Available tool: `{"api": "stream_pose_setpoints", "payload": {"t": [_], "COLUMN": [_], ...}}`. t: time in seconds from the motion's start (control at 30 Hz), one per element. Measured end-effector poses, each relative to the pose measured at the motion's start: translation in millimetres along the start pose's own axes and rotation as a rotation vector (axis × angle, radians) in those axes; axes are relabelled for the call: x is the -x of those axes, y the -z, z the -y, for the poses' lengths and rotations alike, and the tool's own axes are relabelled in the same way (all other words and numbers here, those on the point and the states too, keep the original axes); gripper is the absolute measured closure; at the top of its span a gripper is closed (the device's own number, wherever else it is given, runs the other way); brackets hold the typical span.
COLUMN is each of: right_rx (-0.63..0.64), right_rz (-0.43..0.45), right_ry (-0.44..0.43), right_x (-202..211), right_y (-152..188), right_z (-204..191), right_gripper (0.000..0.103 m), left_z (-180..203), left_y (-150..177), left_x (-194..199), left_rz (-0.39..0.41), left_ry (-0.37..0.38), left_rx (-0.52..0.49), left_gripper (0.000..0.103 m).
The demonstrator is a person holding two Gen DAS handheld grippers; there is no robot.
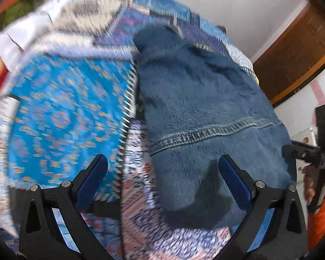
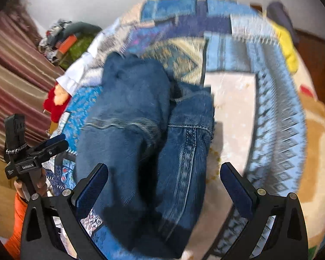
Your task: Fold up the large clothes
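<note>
The denim garment (image 2: 145, 130) lies bunched on the patterned bedspread (image 1: 60, 108), directly below both grippers. Left gripper (image 1: 162, 173) and right gripper (image 2: 163, 179) hang spread, empty. Risk: pinching bedspread with denim, dragging both.

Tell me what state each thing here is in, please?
Denim garment: lying bunched on the bedspread, not gripped.
Left hand-held gripper: open, empty.
Right hand-held gripper: open, empty.
Patterned bedspread: spread out under the garment.
</note>
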State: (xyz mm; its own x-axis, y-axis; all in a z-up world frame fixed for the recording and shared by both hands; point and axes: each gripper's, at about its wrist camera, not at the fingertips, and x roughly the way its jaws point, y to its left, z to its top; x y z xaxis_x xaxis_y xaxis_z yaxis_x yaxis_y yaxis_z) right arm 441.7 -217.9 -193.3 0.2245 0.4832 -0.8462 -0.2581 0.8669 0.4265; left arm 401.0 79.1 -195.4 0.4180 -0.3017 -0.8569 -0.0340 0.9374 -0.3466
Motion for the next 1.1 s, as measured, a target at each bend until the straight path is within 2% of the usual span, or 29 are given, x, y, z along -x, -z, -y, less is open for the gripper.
{"api": "stream_pose_setpoints", "payload": {"t": [0.23, 0.33, 0.43, 0.57, 0.6, 0.77, 0.83, 0.93, 1.03, 1.1], "right_rx": [-0.046, -0.071, -0.095, -0.112, -0.111, -0.075, -0.064, -0.054, -0.072, -0.07], "right_rz": [-0.115, -0.14, -0.142, -0.113, -0.104, -0.055, -0.044, -0.032, -0.034, -0.032], "right_ry": [-0.143, -0.163, -0.192, -0.197, -0.189, -0.148, -0.133, -0.118, -0.147, -0.163], "right_x": [-53, -68, -73, -73, -71, -53, -47, -37, -32, -30], "right_y": [-19, -25, -29, -27, -25, -20, -20, -21, -20, -18], "right_z": [18, 23, 28, 29, 28, 15, 9, -1, -9, -20], "right_gripper": [0.0, 0.0, 0.0, 0.001, 0.004, 0.023, 0.036, 0.048, 0.056, 0.058], "left_z": [-17, -19, -21, -23, -22, -9, -3, 7, 19, 22], "left_y": [-16, -18, -21, -21, -21, -23, -22, -26, -27, -30], "left_x": [-43, -60, -72, -88, -88, -73, -63, -38, -8, 11], "left_rz": [-0.056, -0.078, -0.104, -0.139, -0.137, -0.095, -0.085, -0.047, 0.012, 0.045], "left_ry": [0.147, 0.192, 0.263, 0.368, 0.39, 0.318, 0.296, 0.25, 0.178, 0.157], "left_rx": [0.115, 0.135, 0.174, 0.274, 0.278, 0.202, 0.187, 0.154, 0.067, 0.049], "left_gripper": [0.0, 0.0, 0.0, 0.0, 0.005, 0.017, 0.025, 0.029, 0.03, 0.031]}}
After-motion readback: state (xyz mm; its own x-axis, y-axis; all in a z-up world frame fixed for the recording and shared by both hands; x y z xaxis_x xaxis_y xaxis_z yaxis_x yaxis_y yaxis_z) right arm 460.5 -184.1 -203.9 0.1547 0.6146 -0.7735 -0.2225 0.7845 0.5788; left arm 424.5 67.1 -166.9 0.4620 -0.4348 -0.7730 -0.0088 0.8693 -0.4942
